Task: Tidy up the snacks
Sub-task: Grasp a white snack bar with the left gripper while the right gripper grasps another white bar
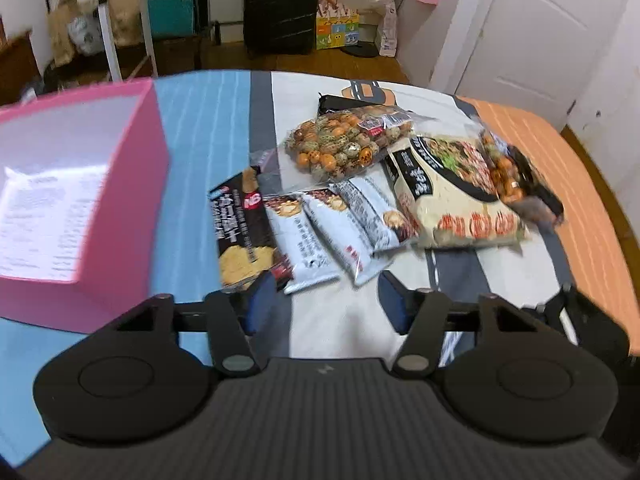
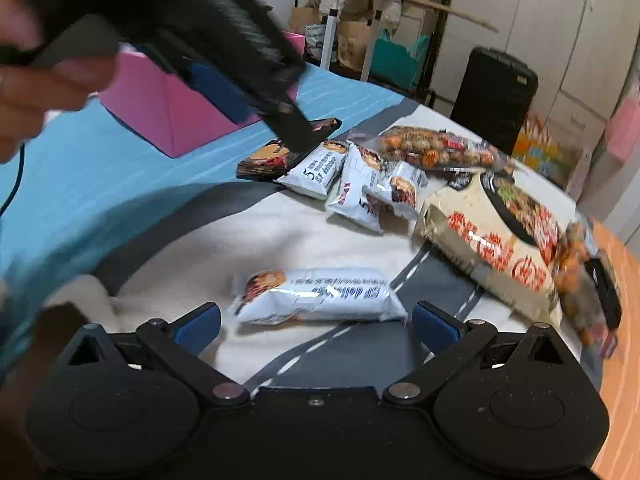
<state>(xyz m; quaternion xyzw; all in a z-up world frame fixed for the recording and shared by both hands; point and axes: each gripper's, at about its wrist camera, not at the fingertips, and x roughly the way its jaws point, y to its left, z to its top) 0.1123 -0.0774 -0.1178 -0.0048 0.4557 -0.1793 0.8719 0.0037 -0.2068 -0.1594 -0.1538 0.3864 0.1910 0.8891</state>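
Your pink box (image 1: pixel 120 184) sits far left on the blue part of the bedspread (image 1: pixel 200 140), a printed sheet inside, its text too blurred to read. Next comes the black cracker pack (image 1: pixel 244 232) with a red "NG"-like badge, then three white bar wrappers (image 1: pixel 340 224); the right wrist view shows a "5" on them. Beyond lie the clear bag of round snacks (image 1: pixel 344 144) and the beige noodle pack (image 1: pixel 460 196). Your left gripper (image 1: pixel 326 300) hangs released above the wrappers. Your right gripper (image 2: pixel 316 326) is spread wide around a lone white bar (image 2: pixel 320 294), not clamped.
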